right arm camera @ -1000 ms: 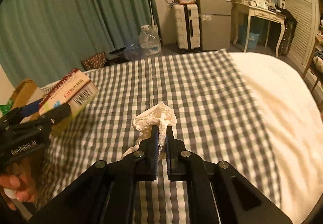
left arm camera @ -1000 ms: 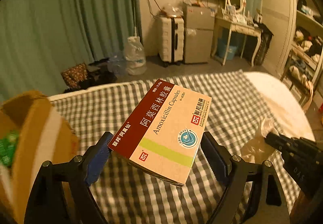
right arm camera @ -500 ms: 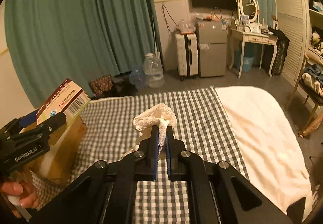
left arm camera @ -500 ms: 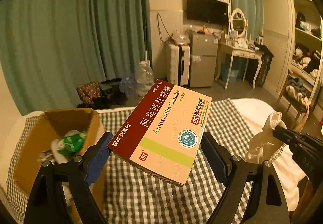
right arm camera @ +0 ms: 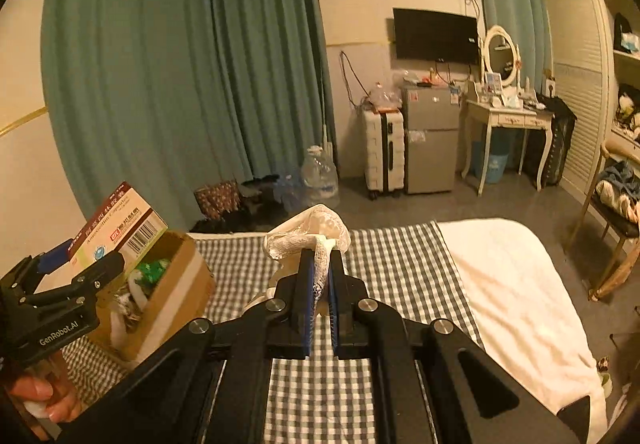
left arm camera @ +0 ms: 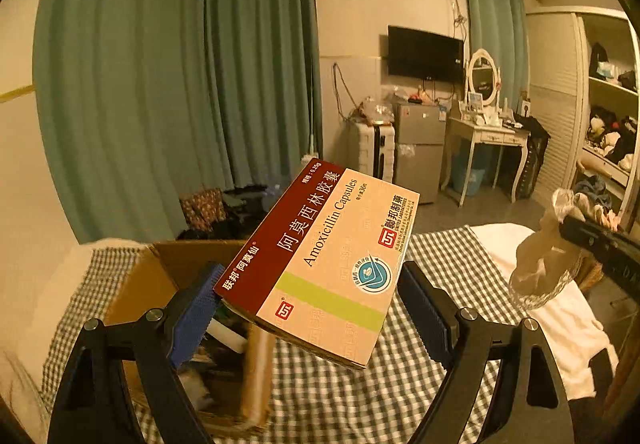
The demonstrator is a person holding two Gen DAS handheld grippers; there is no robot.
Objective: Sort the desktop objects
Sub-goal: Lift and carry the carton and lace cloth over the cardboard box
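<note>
A dim bedroom with teal curtains (right arm camera: 180,64), a wall television (right arm camera: 436,34) and a white dressing table (right arm camera: 508,116) lies beyond a bed spread with a gingham cloth (right arm camera: 400,264).

The amoxicillin capsule box (left arm camera: 320,264) sits tilted between the blue pads of the left gripper (left arm camera: 308,308), which is clamped across its width; from the right wrist view the same box (right arm camera: 120,228) shows its barcode end. Just below and to the left of that gripper's fingers stands an open cardboard box (left arm camera: 160,276) on the gingham cloth, already holding a jumble of items, among them something green (right arm camera: 152,268).

The right gripper (right arm camera: 319,284) has its jaws drawn almost together on a crumpled white lace-edged cloth (right arm camera: 308,232), which bunches above the fingertips and hangs clear of the bed. From the left wrist view, that cloth (left arm camera: 544,268) dangles well off to the right.

Both items appear lifted and in transit, so the step in hand looks like delivery to the carton. The capsule box is nearly over the opening; the next move likely calls for lowering it past the rim, then parting the fingers. The limp cloth may snag on the pads when let go.
</note>
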